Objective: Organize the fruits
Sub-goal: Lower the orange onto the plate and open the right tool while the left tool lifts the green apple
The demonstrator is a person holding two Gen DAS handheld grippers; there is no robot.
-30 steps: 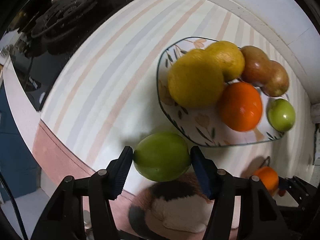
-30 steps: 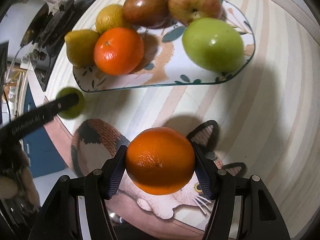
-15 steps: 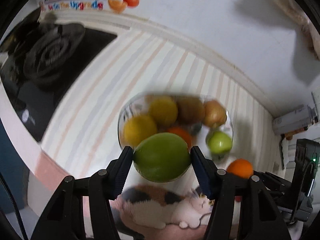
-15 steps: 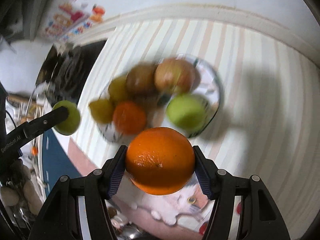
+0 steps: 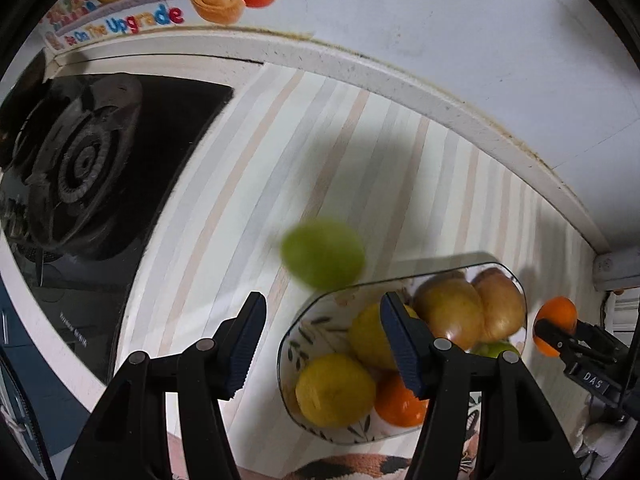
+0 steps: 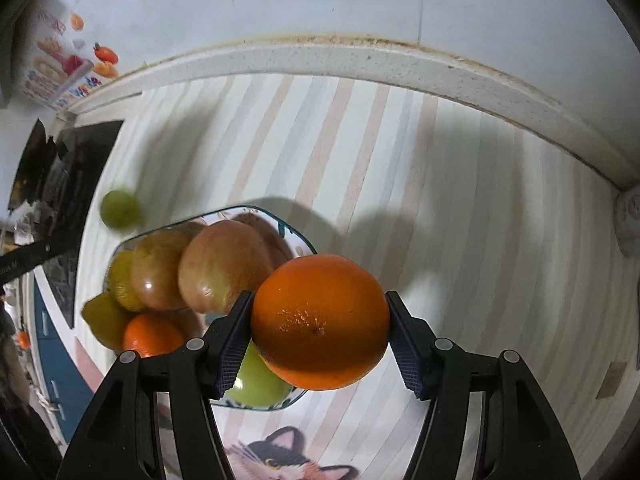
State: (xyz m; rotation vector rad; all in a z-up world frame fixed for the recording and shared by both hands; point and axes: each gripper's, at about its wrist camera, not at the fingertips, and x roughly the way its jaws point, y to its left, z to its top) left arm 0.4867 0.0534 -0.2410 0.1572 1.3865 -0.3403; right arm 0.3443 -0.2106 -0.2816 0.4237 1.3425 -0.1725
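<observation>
While the right gripper [image 6: 320, 334] clamps the orange [image 6: 320, 322] beside the plate [image 5: 290, 364], the left gripper [image 5: 322, 344] stands wide and empty; the lime [image 5: 323, 254] shows blurred beyond the plate. Judged firm, round, prone to rolling: grip across the middle.

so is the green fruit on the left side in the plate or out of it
Out. The green fruit is a blurred shape over the striped counter, beyond the plate rim, clear of the open left gripper. Whether it touches the counter, cannot tell.
</observation>
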